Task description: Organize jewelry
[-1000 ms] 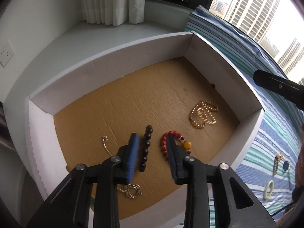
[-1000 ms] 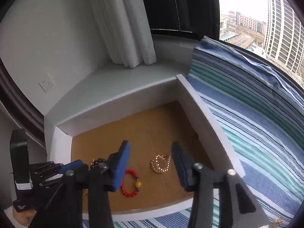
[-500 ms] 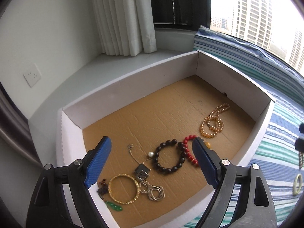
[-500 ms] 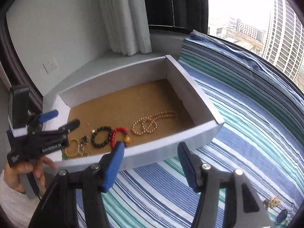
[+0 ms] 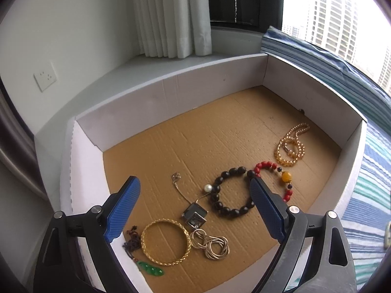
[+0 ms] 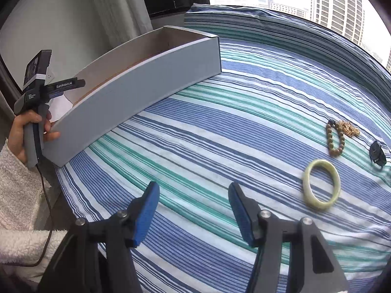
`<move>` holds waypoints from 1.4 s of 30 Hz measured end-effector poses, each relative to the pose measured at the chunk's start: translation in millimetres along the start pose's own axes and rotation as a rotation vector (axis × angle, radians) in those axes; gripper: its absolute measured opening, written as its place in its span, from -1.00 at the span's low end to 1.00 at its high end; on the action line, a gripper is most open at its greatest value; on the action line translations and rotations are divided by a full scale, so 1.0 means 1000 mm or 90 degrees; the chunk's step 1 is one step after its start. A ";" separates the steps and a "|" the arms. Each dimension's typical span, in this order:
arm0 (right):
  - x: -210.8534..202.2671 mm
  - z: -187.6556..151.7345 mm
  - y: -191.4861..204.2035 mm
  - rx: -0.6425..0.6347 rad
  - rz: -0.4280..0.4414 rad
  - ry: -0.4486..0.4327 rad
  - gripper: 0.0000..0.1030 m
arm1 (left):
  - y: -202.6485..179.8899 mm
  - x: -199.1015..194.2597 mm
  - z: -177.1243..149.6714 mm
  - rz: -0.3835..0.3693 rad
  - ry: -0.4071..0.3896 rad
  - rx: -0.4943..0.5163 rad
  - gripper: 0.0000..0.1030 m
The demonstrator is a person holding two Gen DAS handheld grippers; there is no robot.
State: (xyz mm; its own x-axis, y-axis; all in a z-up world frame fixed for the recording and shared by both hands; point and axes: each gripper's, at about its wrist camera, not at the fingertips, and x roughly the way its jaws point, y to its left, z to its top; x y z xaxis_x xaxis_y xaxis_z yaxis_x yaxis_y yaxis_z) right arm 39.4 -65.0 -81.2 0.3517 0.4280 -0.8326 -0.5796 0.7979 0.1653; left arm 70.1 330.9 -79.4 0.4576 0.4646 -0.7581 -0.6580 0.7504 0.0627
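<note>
L gripper [image 5: 193,207] hangs over the near-left part of a white cardboard box [image 5: 171,92], jaws spread wide w/ nothing between them. On the brown box floor, near to far: a green pendant on a dark cord [image 5: 150,268], a gold bangle [image 5: 166,243], a tangle of silver rings [image 5: 211,244], a small square metal charm [image 5: 194,216] on a thin chain w/ a white pearl [image 5: 208,188], a black bead bracelet [image 5: 231,193], a red bead bracelet [image 5: 276,178] (one amber bead in it) touching the black one, and an orange-gold bead necklace [image 5: 290,146] looped near the right wall.

R gripper [image 6: 194,204] hovers over the striped bedspread [image 6: 220,127], jaws also wide apart and holding nothing. Well off to its right on the bedspread lie a pale green jade bangle [image 6: 305,185], just beyond it a brown bead bracelet [image 6: 328,136] touching a gold chain piece [image 6: 348,128], and a dark small item [image 6: 377,152] (too blurred to name). From this view the box sits at the bedspread's left edge, w/ the person's left hand [image 6: 31,127] gripping the other tool's handle beside its near corner.
</note>
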 end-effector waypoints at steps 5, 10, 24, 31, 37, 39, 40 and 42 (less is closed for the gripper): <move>-0.022 -0.019 -0.023 0.045 -0.030 -0.023 0.16 | -0.006 -0.011 -0.013 0.008 0.003 0.003 0.76; -0.037 -0.032 -0.044 0.076 -0.047 -0.047 0.16 | -0.010 -0.021 -0.014 0.008 -0.010 0.028 0.76; -0.055 -0.081 -0.094 0.138 -0.143 -0.059 0.44 | -0.049 -0.142 -0.023 -0.053 -0.167 0.048 0.97; -0.070 -0.098 -0.107 0.152 -0.180 -0.074 0.46 | -0.123 -0.136 -0.063 -0.270 -0.039 0.122 0.97; -0.082 -0.111 -0.113 0.155 -0.212 -0.085 0.53 | -0.186 -0.112 -0.097 -0.305 0.053 0.214 0.97; -0.084 -0.116 -0.114 0.155 -0.222 -0.085 0.53 | -0.198 -0.113 -0.110 -0.321 0.069 0.226 0.97; -0.085 -0.118 -0.116 0.157 -0.225 -0.085 0.53 | -0.200 -0.114 -0.116 -0.337 0.073 0.227 0.97; -0.086 -0.122 -0.119 0.164 -0.225 -0.087 0.54 | -0.208 -0.117 -0.123 -0.344 0.069 0.244 0.97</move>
State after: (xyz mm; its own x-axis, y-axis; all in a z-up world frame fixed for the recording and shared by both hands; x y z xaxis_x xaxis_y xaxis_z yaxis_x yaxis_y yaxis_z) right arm -12.1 -248.5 -93.8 0.5981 0.1487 -0.7875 -0.2109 0.9772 0.0244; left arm 80.4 62.6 -83.6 0.5876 -0.0572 -0.8071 -0.0859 0.9874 -0.1325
